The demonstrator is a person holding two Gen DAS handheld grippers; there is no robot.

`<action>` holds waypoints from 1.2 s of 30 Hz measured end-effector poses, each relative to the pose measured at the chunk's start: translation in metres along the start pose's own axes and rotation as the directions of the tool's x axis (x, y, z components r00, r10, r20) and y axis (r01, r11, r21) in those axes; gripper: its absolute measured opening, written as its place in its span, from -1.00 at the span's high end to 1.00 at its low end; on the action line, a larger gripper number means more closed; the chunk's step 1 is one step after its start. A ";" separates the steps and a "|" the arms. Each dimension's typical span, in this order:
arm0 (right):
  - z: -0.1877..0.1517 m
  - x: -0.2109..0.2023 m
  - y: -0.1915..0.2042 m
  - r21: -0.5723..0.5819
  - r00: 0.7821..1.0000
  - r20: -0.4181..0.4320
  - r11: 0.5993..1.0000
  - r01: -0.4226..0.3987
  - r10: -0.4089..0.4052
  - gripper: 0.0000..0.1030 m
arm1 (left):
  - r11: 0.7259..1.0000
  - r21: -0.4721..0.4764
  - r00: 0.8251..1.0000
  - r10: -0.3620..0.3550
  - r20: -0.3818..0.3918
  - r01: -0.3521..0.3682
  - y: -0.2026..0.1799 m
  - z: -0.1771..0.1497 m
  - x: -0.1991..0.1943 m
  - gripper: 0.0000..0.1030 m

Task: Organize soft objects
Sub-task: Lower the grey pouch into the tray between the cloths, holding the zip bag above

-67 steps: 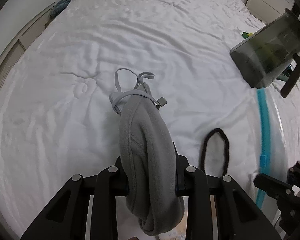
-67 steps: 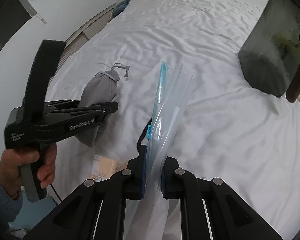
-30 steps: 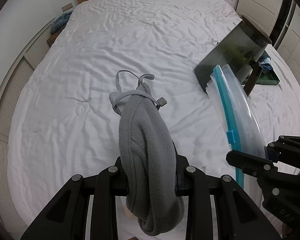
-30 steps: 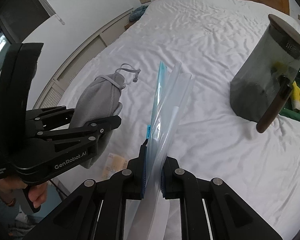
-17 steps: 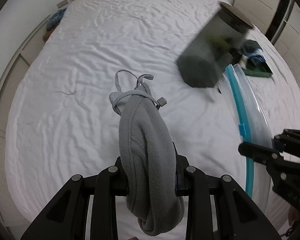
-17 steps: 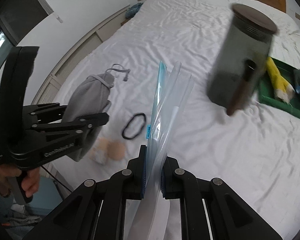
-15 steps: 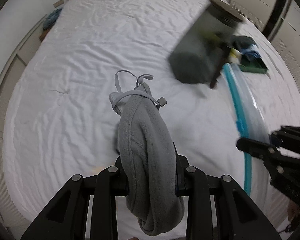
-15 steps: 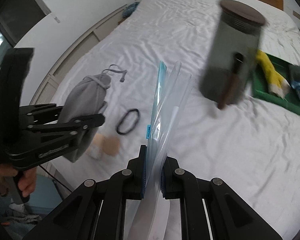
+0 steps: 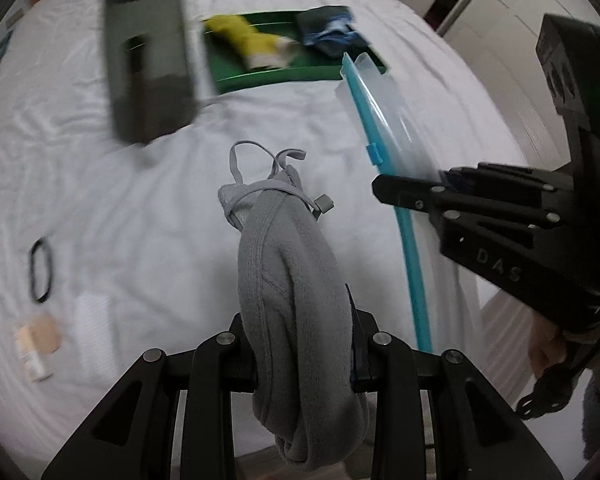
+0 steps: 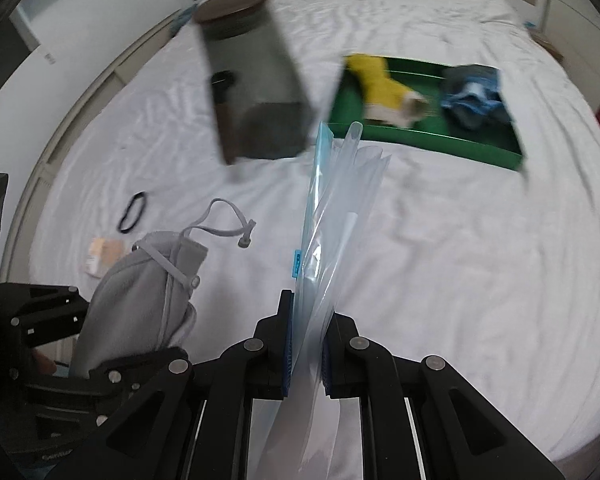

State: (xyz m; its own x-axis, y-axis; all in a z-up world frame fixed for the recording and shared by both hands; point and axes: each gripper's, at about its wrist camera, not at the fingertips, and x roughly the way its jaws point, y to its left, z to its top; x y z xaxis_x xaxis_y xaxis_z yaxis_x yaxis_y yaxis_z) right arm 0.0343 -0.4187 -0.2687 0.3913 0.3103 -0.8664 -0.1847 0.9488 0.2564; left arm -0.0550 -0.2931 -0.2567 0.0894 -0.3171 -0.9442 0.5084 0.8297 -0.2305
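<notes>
My left gripper [image 9: 302, 354] is shut on a grey fleece hat [image 9: 292, 280] with a drawstring, held above the white bed [image 9: 140, 220]. The hat also shows in the right wrist view [image 10: 140, 300], at lower left. My right gripper [image 10: 304, 354] is shut on a clear zip bag [image 10: 336, 220] with a blue seal, held upright. The bag also shows in the left wrist view [image 9: 384, 136], to the right of the hat. The two grippers are side by side, apart.
A dark jar [image 10: 252, 76] with a brown lid stands on the bed. A green tray [image 10: 428, 136] beyond holds a yellow item [image 10: 380, 80] and a blue cloth [image 10: 472, 96]. A black hair band [image 9: 40, 270] and small beige packets [image 9: 40, 340] lie at the left.
Both grippers have swung to the right over the bed, still holding the hat and the bag. The jar has shifted left in view and the green tray has come into sight.
</notes>
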 end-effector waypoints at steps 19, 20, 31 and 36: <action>0.109 -0.004 -0.127 0.008 0.973 0.194 0.992 0.127 -0.126 0.80 | 0.990 -0.131 0.956 0.086 0.281 -0.051 0.000 0.206 0.069 0.50; 0.119 -0.002 -0.132 0.004 0.969 0.206 0.991 0.136 -0.134 0.80 | 0.989 -0.138 0.954 0.088 0.287 -0.050 0.001 0.213 0.074 0.50; 0.178 0.057 -0.156 -0.027 0.955 0.258 0.987 0.158 -0.146 0.80 | 0.975 -0.193 0.918 0.175 0.357 -0.111 0.018 0.292 0.120 0.49; 0.191 0.089 -0.157 -0.037 0.952 0.264 0.985 0.170 -0.154 0.80 | 0.973 -0.200 0.922 0.178 0.345 -0.113 0.022 0.309 0.143 0.49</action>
State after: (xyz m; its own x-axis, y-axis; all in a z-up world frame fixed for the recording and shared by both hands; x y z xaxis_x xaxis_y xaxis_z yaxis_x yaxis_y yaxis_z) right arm 0.2709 -0.5289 -0.3046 0.6393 0.1651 -0.7510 -0.1490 0.9848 0.0897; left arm 0.2339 -0.4620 -0.3236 0.4682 -0.3030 -0.8301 0.3132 0.9353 -0.1647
